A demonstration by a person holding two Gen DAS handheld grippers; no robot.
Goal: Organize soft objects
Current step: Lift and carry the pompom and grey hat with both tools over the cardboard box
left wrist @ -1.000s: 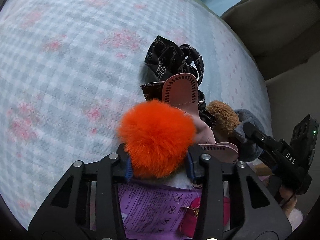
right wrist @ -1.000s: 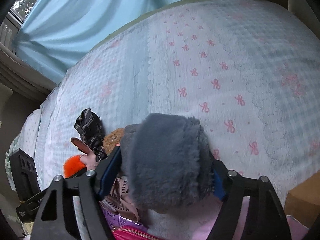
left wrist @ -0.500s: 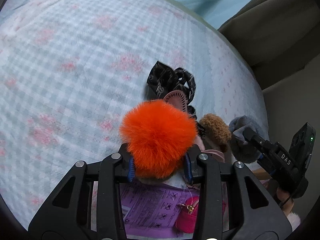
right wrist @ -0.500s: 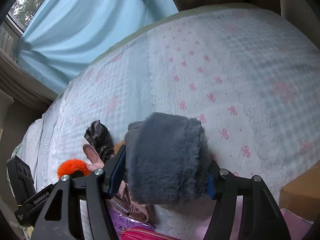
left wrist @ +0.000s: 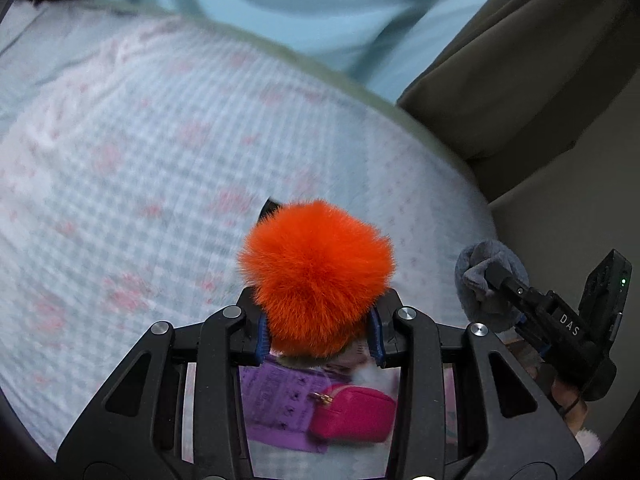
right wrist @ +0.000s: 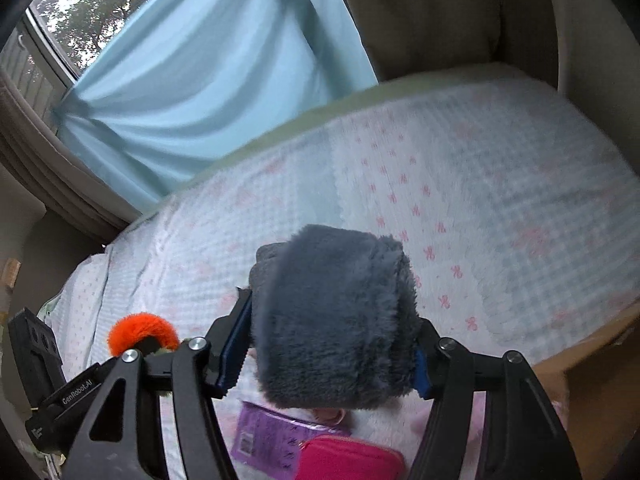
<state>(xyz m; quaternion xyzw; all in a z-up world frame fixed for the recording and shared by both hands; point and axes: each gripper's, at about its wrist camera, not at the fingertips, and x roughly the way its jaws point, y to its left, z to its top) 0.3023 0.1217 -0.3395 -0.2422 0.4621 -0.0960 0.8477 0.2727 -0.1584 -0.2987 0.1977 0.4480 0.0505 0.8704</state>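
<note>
My left gripper (left wrist: 318, 336) is shut on a fluffy orange pom-pom (left wrist: 316, 276) and holds it above the bed. My right gripper (right wrist: 328, 364) is shut on a grey plush piece (right wrist: 332, 316), also lifted. In the left wrist view the right gripper (left wrist: 500, 280) shows at the right with the grey plush piece (left wrist: 476, 280) in it. In the right wrist view the orange pom-pom (right wrist: 140, 330) and the left gripper's body show at the lower left. What else hangs under the pom-pom is hidden.
A pink zip pouch (left wrist: 352, 412) and a purple printed packet (left wrist: 276, 404) lie on the bed below the grippers. The bed has a pale checked cover with pink bows (right wrist: 480, 208). A blue curtain (right wrist: 208, 72) hangs behind. A cardboard box (right wrist: 592, 392) stands at the right.
Both grippers have risen and tilted up with their soft objects. The black patterned cloth, pink slipper and brown plush have dropped out of view. The curtain now shows.
</note>
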